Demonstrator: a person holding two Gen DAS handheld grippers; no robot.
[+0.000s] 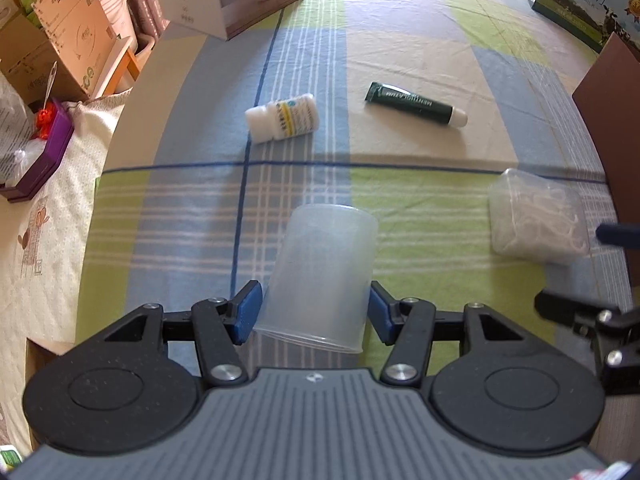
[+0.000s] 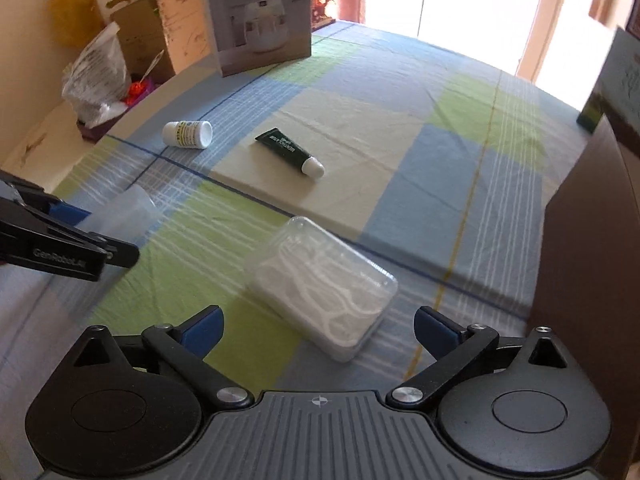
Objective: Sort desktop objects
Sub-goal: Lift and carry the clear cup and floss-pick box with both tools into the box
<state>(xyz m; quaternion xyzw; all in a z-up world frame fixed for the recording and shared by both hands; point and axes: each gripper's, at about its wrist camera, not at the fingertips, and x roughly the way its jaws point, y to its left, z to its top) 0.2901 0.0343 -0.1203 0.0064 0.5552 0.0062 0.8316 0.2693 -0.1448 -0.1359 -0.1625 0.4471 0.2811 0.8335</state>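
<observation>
In clear box (image 2: 324, 288), white floss picks (image 2: 320, 276)

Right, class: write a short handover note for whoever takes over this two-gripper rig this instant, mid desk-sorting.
Left tongs: closed around the clear plastic cup, pads at its sides near the rim; contact on the right pad is hard to confirm.
Right tongs: open, holding nothing, poised over the clear floss-pick box.
White pill bottle and green tube lie on their sides further back on the plaid cloth.
Done: nothing visibly sorted.
Left: place cup, then box, bottle, tube.
</observation>
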